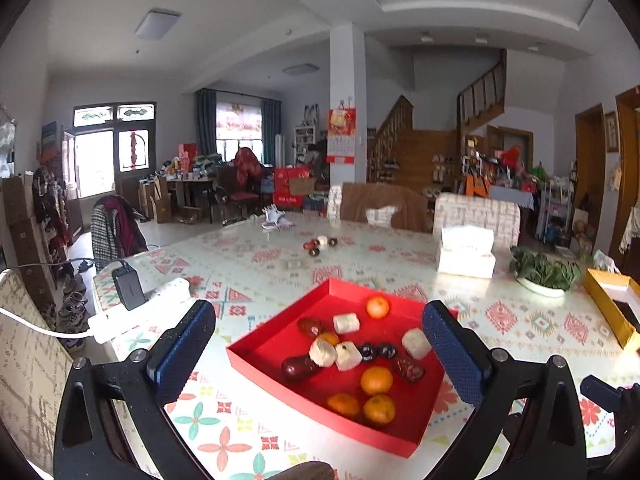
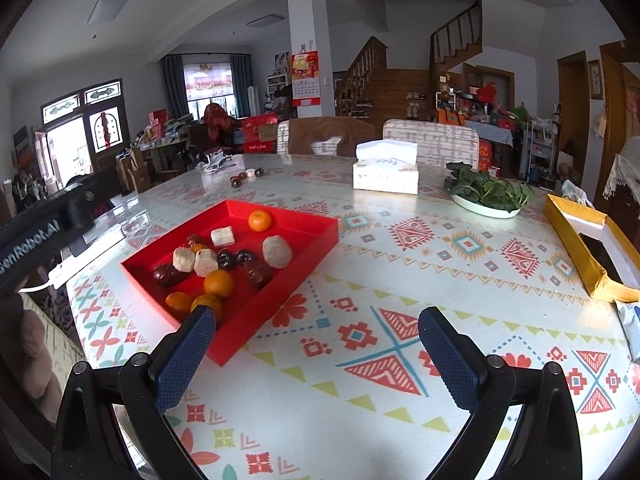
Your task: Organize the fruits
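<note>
Tray: red tray (image 1: 276, 344) on the patterned table (image 2: 400, 280), holding oranges (image 1: 377, 380), dark dates (image 1: 410, 368) and pale white chunks (image 1: 346, 323).
Loose pieces: a few dates and 1 white chunk (image 2: 251, 173) lie far across the table.
Left gripper (image 1: 320, 354): jaws spread wide over the tray, empty.
Right gripper (image 2: 316, 354): spread wide, empty, just right of the tray.
Beyond: tissue box (image 2: 386, 176), plate of greens (image 2: 486, 196), yellow box (image 2: 576, 240).

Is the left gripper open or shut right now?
Open. The left gripper has its blue fingers spread wide over the red tray, with nothing between them.
</note>
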